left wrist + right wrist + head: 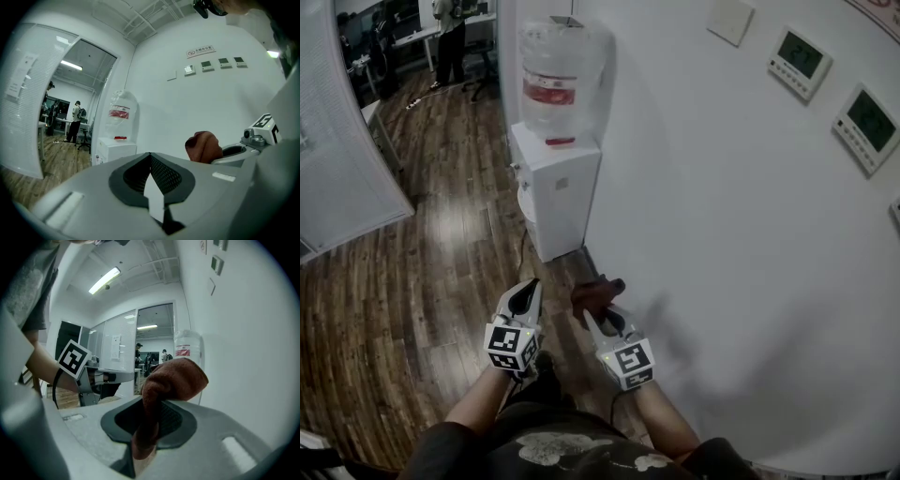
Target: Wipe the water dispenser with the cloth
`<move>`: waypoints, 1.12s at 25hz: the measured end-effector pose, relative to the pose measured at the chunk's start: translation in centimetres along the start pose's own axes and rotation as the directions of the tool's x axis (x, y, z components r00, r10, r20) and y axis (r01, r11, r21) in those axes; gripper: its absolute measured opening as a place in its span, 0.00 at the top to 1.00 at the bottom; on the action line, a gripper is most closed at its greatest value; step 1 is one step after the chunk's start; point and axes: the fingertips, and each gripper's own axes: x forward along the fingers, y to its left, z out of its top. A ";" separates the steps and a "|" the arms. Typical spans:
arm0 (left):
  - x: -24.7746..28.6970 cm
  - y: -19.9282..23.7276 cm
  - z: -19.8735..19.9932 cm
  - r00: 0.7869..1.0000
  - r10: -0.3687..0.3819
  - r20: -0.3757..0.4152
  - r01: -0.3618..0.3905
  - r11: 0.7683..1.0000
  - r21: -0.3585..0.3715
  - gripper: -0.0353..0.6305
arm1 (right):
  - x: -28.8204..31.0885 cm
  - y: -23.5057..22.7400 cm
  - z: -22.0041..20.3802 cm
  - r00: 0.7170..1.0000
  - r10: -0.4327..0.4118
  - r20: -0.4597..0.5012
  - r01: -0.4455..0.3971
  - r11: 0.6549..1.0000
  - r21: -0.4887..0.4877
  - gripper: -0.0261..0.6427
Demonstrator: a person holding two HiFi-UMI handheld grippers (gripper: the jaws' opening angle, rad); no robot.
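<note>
A white water dispenser with a clear bottle on top stands against the white wall, some way ahead of both grippers. It also shows in the left gripper view as the dispenser and small in the right gripper view behind the cloth. My right gripper is shut on a reddish-brown cloth, which bulges above the jaws as the cloth. My left gripper is beside it, jaws shut with nothing between them. The cloth shows at the right of the left gripper view.
Dark wood floor stretches left of the dispenser. A glass partition stands at far left. A person stands by desks and a chair far back. Wall control panels hang at upper right.
</note>
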 end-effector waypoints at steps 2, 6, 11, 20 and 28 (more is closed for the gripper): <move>-1.3 -0.7 0.3 1.000 0.008 0.010 -0.008 1.000 -0.002 0.92 | -1.2 0.6 -0.3 1.000 -0.003 0.007 0.003 1.000 0.022 0.87; -3.2 -1.2 1.1 1.000 0.007 0.030 -0.008 1.000 0.002 0.92 | -2.2 1.9 0.3 0.998 -0.005 0.055 0.003 0.999 0.040 0.87; -5.3 -0.4 0.8 0.999 0.003 0.033 -0.003 1.000 -0.008 0.92 | -2.8 3.7 0.7 0.997 -0.040 0.072 0.036 0.998 0.058 0.87; -11.2 2.4 1.3 0.998 -0.054 0.034 0.056 0.998 -0.036 0.92 | -2.2 10.1 1.8 0.995 -0.091 0.043 0.086 0.990 0.109 0.87; -15.8 4.8 -0.4 0.997 -0.070 0.013 0.071 0.994 -0.087 0.92 | -2.3 17.3 0.8 0.997 -0.080 -0.015 0.081 0.995 0.060 0.87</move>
